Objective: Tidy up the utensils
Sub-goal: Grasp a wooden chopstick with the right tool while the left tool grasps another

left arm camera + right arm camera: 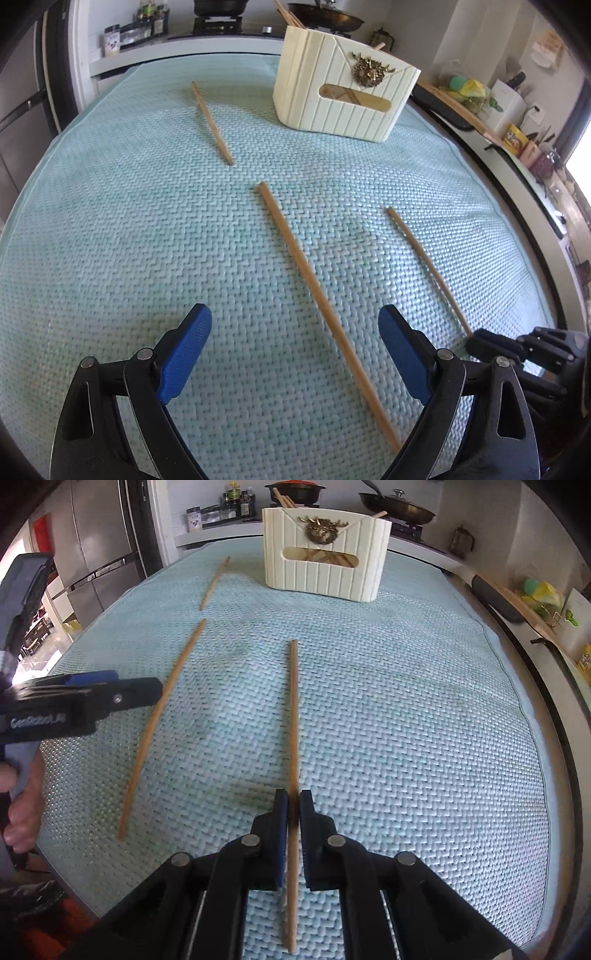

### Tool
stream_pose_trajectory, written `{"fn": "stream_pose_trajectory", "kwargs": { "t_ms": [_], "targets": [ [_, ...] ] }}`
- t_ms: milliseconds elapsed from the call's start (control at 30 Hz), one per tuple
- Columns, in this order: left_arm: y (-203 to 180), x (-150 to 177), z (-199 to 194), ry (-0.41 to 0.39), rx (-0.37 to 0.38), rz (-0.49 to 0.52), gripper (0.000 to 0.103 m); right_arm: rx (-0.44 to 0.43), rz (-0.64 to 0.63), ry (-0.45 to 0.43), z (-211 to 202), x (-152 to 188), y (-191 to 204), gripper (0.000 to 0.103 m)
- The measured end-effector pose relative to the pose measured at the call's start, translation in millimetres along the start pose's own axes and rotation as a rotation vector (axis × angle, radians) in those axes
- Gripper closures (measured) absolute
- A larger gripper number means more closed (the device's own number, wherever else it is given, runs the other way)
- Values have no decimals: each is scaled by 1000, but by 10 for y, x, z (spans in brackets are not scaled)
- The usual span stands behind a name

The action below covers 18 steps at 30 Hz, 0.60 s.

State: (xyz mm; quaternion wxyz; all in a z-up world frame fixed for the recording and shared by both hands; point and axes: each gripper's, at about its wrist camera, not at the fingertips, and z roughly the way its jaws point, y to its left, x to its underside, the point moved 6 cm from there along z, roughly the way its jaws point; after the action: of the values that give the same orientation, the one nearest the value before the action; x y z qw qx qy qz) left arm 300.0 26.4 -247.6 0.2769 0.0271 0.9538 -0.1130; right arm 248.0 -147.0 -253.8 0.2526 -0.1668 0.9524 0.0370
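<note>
Three wooden chopsticks lie on a teal woven mat (129,229). My left gripper (293,321) is open just above the mat, and the middle chopstick (295,251) runs slantwise between its blue fingers without touching them. My right gripper (294,799) is shut on the near part of another chopstick (293,709), which points straight away along the mat. In the left wrist view that chopstick (424,258) ends at the right gripper (478,338). A third chopstick (212,122) lies farther back. A cream ribbed holder (343,96) with several chopsticks inside stands at the back.
The left gripper (147,694) and the hand holding it (18,812) fill the left edge of the right wrist view. Behind the mat are a stove with pans (399,507) and spice jars (221,509). A fridge (99,554) stands left and a cluttered counter (517,122) right.
</note>
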Motion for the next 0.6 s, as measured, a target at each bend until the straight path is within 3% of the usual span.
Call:
{"fn": "stream_pose_trajectory", "kwargs": {
  "t_ms": [167,267,300,400,433,467,533,600],
  "targets": [
    [-12,-189,212,3,-92,53,16,-47,-1,-11,112,-169,-89,94],
    [-26,-249,253,14,-109,76,25,-64,-56,-4,283,-433,-43,79],
    [-40,-263,261,19,-104,85,29,-84,-68,-2,341,-528,-28,79],
    [-81,-299,263,38,-91,101,50,-107,-106,0,514,-806,15,80],
    [-108,-316,259,44,-83,103,61,-126,-101,5,560,-887,17,84],
    [-131,-327,254,50,-74,102,74,-127,-98,10,598,-953,8,97],
    [-163,-327,240,56,-48,103,92,-141,-96,15,634,-1039,9,97],
    [-170,-336,242,59,-16,83,98,-169,-68,11,643,-1081,-28,97]
  ]
}}
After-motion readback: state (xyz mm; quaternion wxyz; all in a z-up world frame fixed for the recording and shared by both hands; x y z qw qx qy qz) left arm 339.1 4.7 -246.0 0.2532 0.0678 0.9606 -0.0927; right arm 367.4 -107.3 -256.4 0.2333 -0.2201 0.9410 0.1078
